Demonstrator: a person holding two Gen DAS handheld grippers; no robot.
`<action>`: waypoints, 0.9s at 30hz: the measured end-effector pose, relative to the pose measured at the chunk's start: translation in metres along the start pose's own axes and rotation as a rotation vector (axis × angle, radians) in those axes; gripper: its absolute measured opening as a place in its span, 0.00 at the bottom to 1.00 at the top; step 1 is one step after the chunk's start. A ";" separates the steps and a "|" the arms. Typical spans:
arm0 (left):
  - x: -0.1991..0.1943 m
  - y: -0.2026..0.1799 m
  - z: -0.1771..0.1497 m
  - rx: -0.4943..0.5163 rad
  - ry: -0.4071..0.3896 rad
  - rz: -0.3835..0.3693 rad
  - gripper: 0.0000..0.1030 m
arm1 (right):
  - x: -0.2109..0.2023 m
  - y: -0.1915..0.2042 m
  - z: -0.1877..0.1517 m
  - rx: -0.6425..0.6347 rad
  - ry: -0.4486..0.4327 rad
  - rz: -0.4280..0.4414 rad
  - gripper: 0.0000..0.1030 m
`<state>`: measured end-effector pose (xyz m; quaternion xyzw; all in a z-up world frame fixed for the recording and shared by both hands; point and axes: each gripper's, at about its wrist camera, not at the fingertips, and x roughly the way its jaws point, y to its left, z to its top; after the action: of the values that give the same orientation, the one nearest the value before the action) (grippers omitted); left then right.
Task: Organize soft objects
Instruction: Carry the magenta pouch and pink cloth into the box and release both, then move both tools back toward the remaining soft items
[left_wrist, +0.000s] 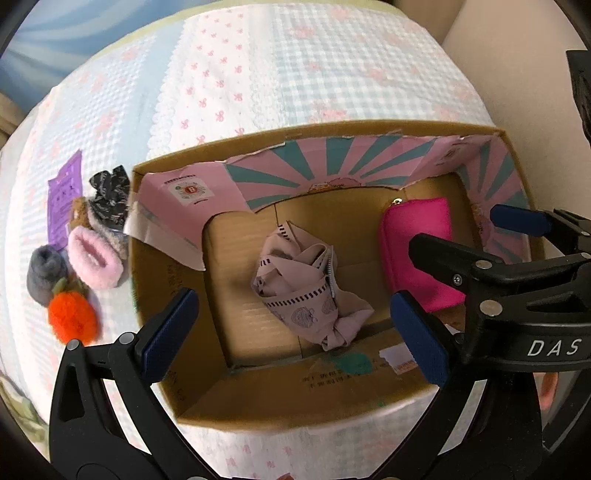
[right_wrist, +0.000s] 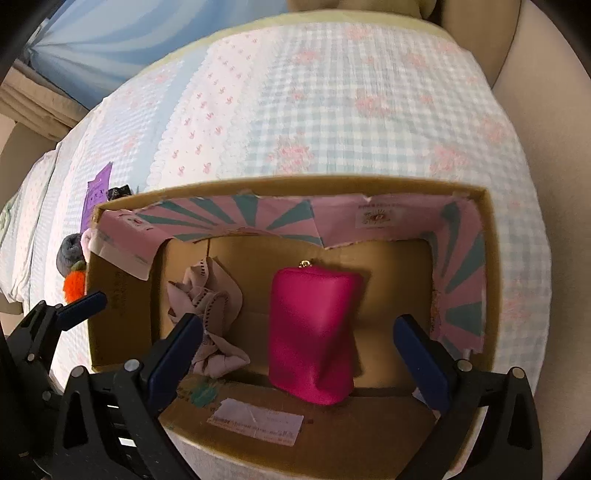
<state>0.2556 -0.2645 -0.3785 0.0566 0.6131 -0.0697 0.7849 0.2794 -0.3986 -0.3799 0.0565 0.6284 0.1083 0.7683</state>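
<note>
An open cardboard box (left_wrist: 258, 406) (right_wrist: 122, 295) sits on the bed. Inside lie a crumpled pale pink cloth (left_wrist: 306, 288) (right_wrist: 210, 310) and a magenta zip pouch (left_wrist: 421, 251) (right_wrist: 314, 332). My left gripper (left_wrist: 295, 336) is open and empty above the box's near edge, over the cloth. My right gripper (right_wrist: 299, 354) is open and empty, hovering over the pouch; it also shows at the right of the left wrist view (left_wrist: 480, 236). Left of the box lie an orange plush fruit (left_wrist: 72, 317), a grey fuzzy piece (left_wrist: 44, 273), a pink fuzzy piece (left_wrist: 94, 258) and a black scrunchie (left_wrist: 109, 199).
A purple packet (left_wrist: 64, 199) (right_wrist: 96, 195) lies behind the soft pile. The bed has a blue-and-white gingham quilt (left_wrist: 295, 74) (right_wrist: 351, 129). Torn pink-and-teal paper (left_wrist: 332, 162) lines the box's inner walls. A beige wall is at the right.
</note>
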 end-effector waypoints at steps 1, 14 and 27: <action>-0.005 0.000 -0.001 -0.002 -0.008 -0.002 1.00 | -0.004 0.002 -0.001 -0.004 -0.004 -0.001 0.99; -0.132 0.008 -0.025 -0.002 -0.194 -0.036 1.00 | -0.144 0.021 -0.040 0.054 -0.205 -0.053 1.00; -0.319 0.052 -0.080 -0.018 -0.485 -0.031 1.00 | -0.303 0.085 -0.098 0.058 -0.466 -0.158 1.00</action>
<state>0.1120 -0.1863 -0.0883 0.0218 0.4081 -0.0879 0.9084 0.1189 -0.3927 -0.0917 0.0526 0.4396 0.0137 0.8965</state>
